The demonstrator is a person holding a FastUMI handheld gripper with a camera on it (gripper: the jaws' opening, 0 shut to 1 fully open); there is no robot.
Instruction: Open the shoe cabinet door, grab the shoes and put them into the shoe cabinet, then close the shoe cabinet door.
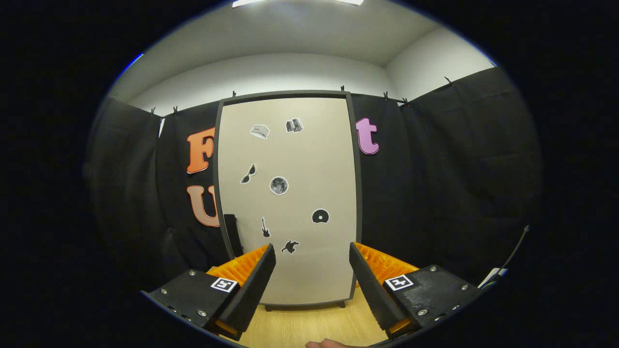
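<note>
Risk at this point sits mostly with the first step, since the shoe cabinet (288,198) stands shut on the wooden floor (309,324), upright against the black cloth wall (435,183), and nothing has been opened. The gripper (312,255) is held facing the pale door (300,159), well short of it, its two fingers spread wide with nothing between them; the lower half of the door shows through the gap. A dark upright piece (232,234) at the door's left edge, low down and just beyond the left finger, looks like the handle, though it is too small to tell for certain. If so, the gripper is aimed at the middle of the panel rather than at that edge, and a straight advance would press the fingers flat on the door and could push or rock the cabinet instead of opening it. Clamping only the tip of that piece would likely let it slip as the door swings. Which side carries the hinges cannot be seen, so a pull in the wrong direction could strain the door. Small stickers (279,185) dot the panel and offer no grip. No shoes can be pointed to here, so their place is unknown, and a door swung wide might strike them if they lie close by. A fingertip of a person (329,343) rests near the floor below the fingers.
</note>
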